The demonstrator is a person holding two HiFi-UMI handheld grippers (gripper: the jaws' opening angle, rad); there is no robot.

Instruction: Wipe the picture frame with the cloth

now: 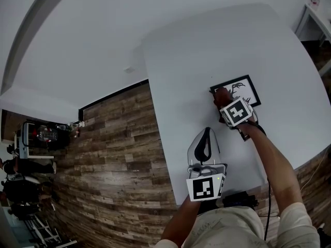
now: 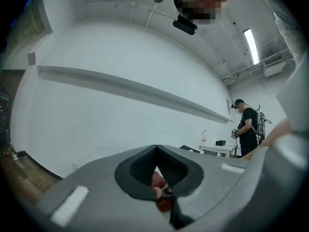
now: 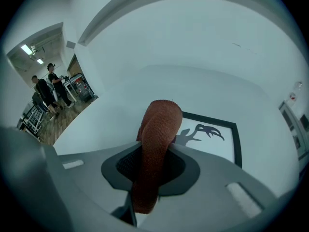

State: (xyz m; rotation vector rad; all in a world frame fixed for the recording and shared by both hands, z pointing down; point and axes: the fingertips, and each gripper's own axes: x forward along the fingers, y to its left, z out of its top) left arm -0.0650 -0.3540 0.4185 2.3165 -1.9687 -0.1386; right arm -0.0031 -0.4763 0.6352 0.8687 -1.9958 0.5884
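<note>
The right gripper (image 1: 221, 102) is clamped on the cloth (image 3: 158, 129) at one corner of the frame (image 1: 245, 90) on the table (image 1: 207, 45), while the left gripper (image 1: 207, 132) hovers with jaws together, empty.

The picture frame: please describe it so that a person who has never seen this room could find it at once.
Start at the large white table. On its right part, just ahead of the right gripper, the picture frame lies flat. It is the only thin black rectangle there, around a white sheet with a dark branching figure, unlike the rust-red cloth that gripper holds.
</note>
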